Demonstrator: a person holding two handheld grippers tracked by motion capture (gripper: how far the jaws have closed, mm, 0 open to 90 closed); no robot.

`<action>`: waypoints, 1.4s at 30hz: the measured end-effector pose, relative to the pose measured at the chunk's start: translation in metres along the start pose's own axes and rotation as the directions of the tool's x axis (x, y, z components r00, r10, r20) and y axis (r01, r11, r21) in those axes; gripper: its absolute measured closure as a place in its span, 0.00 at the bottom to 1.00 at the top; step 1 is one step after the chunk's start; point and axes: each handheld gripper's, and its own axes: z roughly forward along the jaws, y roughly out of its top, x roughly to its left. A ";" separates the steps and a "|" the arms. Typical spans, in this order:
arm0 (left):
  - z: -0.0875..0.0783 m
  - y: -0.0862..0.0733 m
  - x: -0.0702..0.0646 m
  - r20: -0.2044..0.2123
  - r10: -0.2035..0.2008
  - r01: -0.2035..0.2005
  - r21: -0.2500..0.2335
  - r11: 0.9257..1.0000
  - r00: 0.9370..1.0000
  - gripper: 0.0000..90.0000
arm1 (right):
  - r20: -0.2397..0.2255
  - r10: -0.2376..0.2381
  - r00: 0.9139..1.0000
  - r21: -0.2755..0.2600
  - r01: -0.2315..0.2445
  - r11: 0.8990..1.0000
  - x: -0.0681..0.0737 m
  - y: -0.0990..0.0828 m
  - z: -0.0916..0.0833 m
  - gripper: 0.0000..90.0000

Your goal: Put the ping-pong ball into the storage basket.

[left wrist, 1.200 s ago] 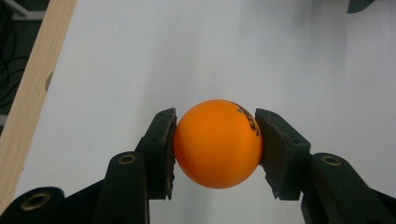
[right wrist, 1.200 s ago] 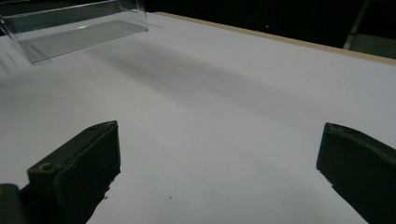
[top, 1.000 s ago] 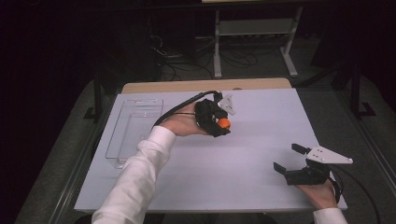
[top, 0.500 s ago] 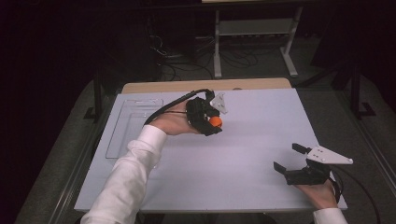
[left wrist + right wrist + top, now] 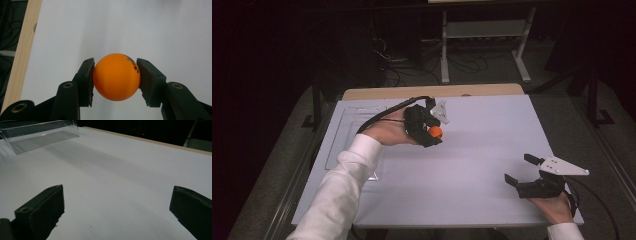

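Over the middle-left of the bench (image 5: 472, 150), your left gripper (image 5: 115, 75) has its jaws clamped on the orange ping-pong ball (image 5: 116, 76), so you seem mid-carry, perhaps toward the clear tray (image 5: 343, 145), while your right gripper (image 5: 524, 171) rests with jaws apart.

You have a clear tray (image 5: 354, 137) lying along the left edge of the white surface (image 5: 482, 150); a metal stand (image 5: 484, 37) sits beyond the far edge.
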 end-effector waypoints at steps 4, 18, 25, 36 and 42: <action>-0.006 -0.008 0.001 -0.006 -0.010 0.010 0.012 1.000 1.000 0.57 | -0.001 0.001 1.000 0.003 -0.001 1.000 0.000 0.000 0.000 0.00; -0.020 -0.037 0.003 -0.016 -0.049 0.050 0.048 0.998 0.999 0.57 | -0.002 -0.003 1.000 0.009 0.003 1.000 0.000 0.000 0.001 0.00; -0.028 -0.054 0.003 -0.023 -0.078 0.079 0.073 0.994 0.997 0.57 | -0.002 -0.003 1.000 0.014 0.003 1.000 0.000 -0.001 0.002 0.00; -0.037 -0.082 0.006 -0.040 -0.126 0.129 0.095 0.987 0.991 0.57 | -0.002 -0.004 1.000 0.020 0.004 1.000 0.001 -0.001 0.003 0.00; -0.040 -0.093 0.006 -0.047 -0.149 0.153 0.105 0.983 0.988 0.57 | 0.005 -0.005 1.000 0.018 0.005 1.000 0.000 -0.001 0.002 0.00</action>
